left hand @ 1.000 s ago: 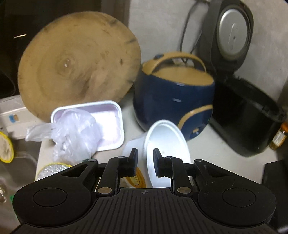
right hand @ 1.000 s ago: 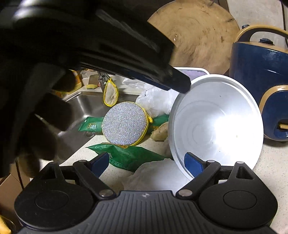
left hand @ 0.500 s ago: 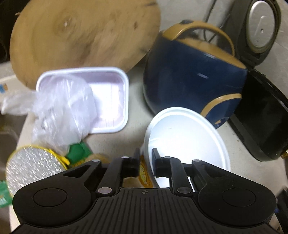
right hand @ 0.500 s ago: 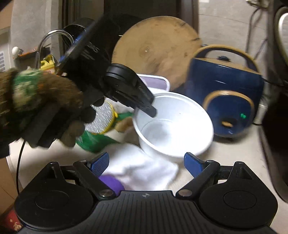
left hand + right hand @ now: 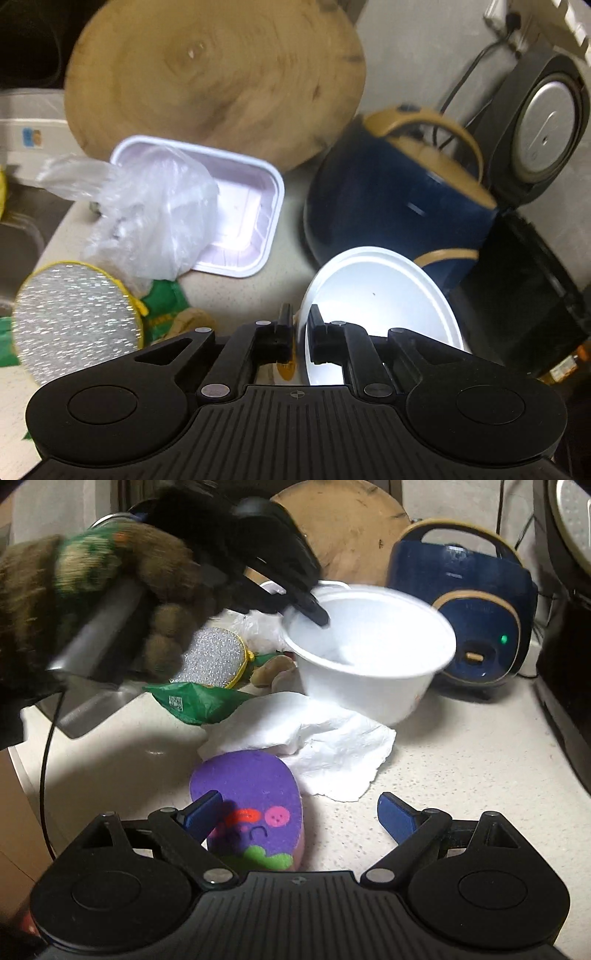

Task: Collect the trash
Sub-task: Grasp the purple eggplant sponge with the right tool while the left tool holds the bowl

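My left gripper (image 5: 298, 334) is shut on the rim of a white plastic bowl (image 5: 380, 295) and holds it tilted above the counter. The right wrist view shows the same bowl (image 5: 369, 653) lifted, with the left gripper (image 5: 314, 614) clamped on its near rim. My right gripper (image 5: 301, 812) is open and empty, low over the counter. A crumpled white paper towel (image 5: 325, 746) lies under the bowl. A green wrapper (image 5: 195, 701), a clear plastic bag (image 5: 147, 218) and a white rectangular tray (image 5: 240, 206) lie around it.
A purple sponge (image 5: 255, 805) lies just in front of my right gripper. A silver scouring pad (image 5: 74, 317), a round wooden board (image 5: 214, 81), a blue rice cooker (image 5: 399, 199), a black cooker (image 5: 532, 280) and the sink (image 5: 96, 701) surround the spot.
My left gripper has lifted the white bowl off the paper towel. My right gripper has pulled back, so the purple sponge now shows fully.
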### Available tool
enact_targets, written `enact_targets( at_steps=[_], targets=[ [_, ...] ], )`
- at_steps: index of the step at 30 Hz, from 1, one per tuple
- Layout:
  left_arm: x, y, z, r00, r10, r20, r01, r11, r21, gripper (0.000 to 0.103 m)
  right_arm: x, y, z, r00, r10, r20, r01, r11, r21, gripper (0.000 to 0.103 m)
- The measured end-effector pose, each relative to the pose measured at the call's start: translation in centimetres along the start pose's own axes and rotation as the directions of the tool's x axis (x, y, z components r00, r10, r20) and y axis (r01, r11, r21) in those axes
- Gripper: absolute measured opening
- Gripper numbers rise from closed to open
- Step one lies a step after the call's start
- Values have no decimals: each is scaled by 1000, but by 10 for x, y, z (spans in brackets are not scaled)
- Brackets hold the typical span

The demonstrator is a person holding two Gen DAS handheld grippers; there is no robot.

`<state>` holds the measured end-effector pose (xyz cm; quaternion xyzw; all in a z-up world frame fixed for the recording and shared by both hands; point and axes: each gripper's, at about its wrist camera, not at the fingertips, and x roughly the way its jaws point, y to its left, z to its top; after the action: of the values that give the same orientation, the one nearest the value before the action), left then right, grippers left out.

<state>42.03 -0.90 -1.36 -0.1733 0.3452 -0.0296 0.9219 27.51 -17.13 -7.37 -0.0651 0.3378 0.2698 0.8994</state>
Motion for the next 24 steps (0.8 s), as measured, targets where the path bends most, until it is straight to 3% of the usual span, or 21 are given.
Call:
enact_targets(
  at_steps=[7,12,20,24],
  targets=[
    [-57,24,-13,999,-26,46,29,997,-65,11,5,20,-3,997,77,-21,-78,994,-73,91],
    [-93,53,-39,999,0,36,4,993,-115,11,10,23,-4,998,47,-51,-50,996,-71,78],
    [-136,94,-98,998,54,-23,-58,983,-172,12,-6,-16,-10,991,-105,-78,108,994,31,79],
    [-141,104,-118,995,78,-67,-89,981,-173,12,-11,-32,-21,988,-115,-105,127,985,117,84]
  ],
)
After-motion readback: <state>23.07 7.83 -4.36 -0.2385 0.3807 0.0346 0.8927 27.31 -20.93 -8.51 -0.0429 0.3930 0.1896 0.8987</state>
